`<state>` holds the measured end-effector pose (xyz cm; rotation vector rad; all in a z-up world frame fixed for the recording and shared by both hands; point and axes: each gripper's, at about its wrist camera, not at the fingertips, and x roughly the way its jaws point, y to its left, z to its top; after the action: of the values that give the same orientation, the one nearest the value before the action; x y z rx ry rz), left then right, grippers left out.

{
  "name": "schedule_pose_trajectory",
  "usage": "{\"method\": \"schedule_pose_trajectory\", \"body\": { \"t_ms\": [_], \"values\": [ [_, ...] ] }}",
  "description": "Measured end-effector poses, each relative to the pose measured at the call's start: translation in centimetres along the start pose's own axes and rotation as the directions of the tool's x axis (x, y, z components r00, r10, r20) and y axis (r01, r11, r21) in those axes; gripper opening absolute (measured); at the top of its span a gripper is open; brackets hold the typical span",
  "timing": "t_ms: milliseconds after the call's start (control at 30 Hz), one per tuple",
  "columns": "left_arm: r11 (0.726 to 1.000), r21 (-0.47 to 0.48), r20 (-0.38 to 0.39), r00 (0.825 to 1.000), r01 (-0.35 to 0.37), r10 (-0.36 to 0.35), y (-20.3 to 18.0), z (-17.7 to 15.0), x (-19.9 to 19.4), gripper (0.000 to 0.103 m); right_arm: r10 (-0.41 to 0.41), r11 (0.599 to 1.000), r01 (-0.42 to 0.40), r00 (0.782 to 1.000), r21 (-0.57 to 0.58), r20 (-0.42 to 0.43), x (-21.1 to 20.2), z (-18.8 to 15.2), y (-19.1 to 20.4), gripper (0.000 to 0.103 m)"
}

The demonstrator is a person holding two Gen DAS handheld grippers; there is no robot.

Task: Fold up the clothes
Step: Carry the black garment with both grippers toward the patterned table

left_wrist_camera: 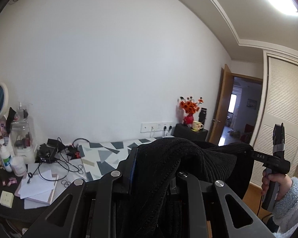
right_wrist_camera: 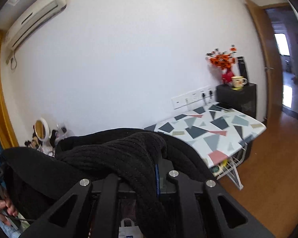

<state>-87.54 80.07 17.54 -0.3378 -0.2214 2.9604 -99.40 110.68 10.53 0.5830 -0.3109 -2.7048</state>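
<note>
My left gripper is clamped tight on a thick fold of the black knit sweater, the ribbed cloth bunched between the jaws and spilling down over the linkage toward six o'clock. My right gripper has its jaws pinched shut on another bunch of the same sweater, which humps up over the fingers and drapes to nine o'clock. From the left wrist view the sweater stretches out to three o'clock, where the right gripper bites its far edge, a hand in a fluffy pale-blue sleeve on the handle. The garment hangs between both tools, up in the air, in front of the patterned table at two o'clock. Beyond it, orange flowers and a mug sit on a black cabinet.
</note>
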Motion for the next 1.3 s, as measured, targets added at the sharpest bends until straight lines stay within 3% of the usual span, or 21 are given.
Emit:
{"method": "schedule_pose_trajectory", "body": {
  "t_ms": [167, 300, 467, 567, 700, 800, 933, 1067, 1167, 1267, 1300],
  "values": [
    [0.997, 0.007, 0.038, 0.996, -0.08, 0.079, -0.4, 1.6, 5.1, 0.02, 0.103, 0.994, -0.102, 0.995, 0.029, -0.02, 8.2, 2.5, -4.7, 0.01],
    [0.989, 0.042, 0.085, 0.987, -0.139, 0.135, -1.7, 3.5, 12.0, 0.02, 0.178, 0.984, -0.177, 0.984, 0.026, -0.008, 14.4, 5.9, -8.9, 0.01],
    [0.986, -0.024, 0.087, 0.982, -0.167, 0.169, -1.9, 6.8, 24.7, 0.02, 0.22, 0.975, -0.22, 0.976, 0.016, 0.005, 22.5, 14.1, -15.9, 0.01],
    [0.983, -0.053, 0.089, 0.979, -0.177, 0.181, -2.1, 8.6, 31.3, 0.02, 0.215, 0.976, -0.213, 0.976, -0.05, 0.04, 25.8, 19.5, -19.2, 0.01],
    [0.974, -0.091, 0.051, 0.976, -0.208, 0.214, -1.4, 9.3, 38.4, 0.021, 0.23, 0.966, -0.214, 0.968, -0.146, 0.103, 29.5, 25.0, -21.9, 0.01],
    [0.965, -0.085, -0.048, 0.969, -0.246, 0.243, -0.5, 6.7, 41.6, 0.021, 0.251, 0.953, -0.228, 0.963, -0.199, 0.1, 32.6, 26.7, -22.7, 0.01],
    [0.956, -0.038, -0.209, 0.938, -0.29, 0.276, 0.3, 1.1, 44.3, 0.021, 0.259, 0.946, -0.259, 0.966, -0.196, -0.028, 37.5, 23.4, -23.6, 0.01],
    [0.948, 0.034, -0.36, 0.881, -0.316, 0.306, 0.8, -4.7, 46.5, 0.021, 0.241, 0.952, -0.265, 0.957, -0.153, -0.158, 41.2, 19.8, -24.4, 0.01],
    [0.957, 0.097, -0.444, 0.849, -0.274, 0.288, -0.8, -7.1, 47.1, 0.023, 0.231, 0.954, -0.264, 0.949, -0.14, -0.217, 43.0, 18.3, -24.4, 0.01],
    [0.967, 0.129, -0.479, 0.839, -0.221, 0.256, -1.7, -7.1, 46.9, 0.028, 0.22, 0.957, -0.262, 0.936, -0.128, -0.275, 44.7, 16.9, -24.3, 0.01],
    [0.969, 0.138, -0.485, 0.839, -0.204, 0.246, -1.8, -6.9, 46.8, 0.03, 0.226, 0.953, -0.269, 0.938, -0.138, -0.264, 44.7, 17.8, -23.7, 0.01]
  ]
}}
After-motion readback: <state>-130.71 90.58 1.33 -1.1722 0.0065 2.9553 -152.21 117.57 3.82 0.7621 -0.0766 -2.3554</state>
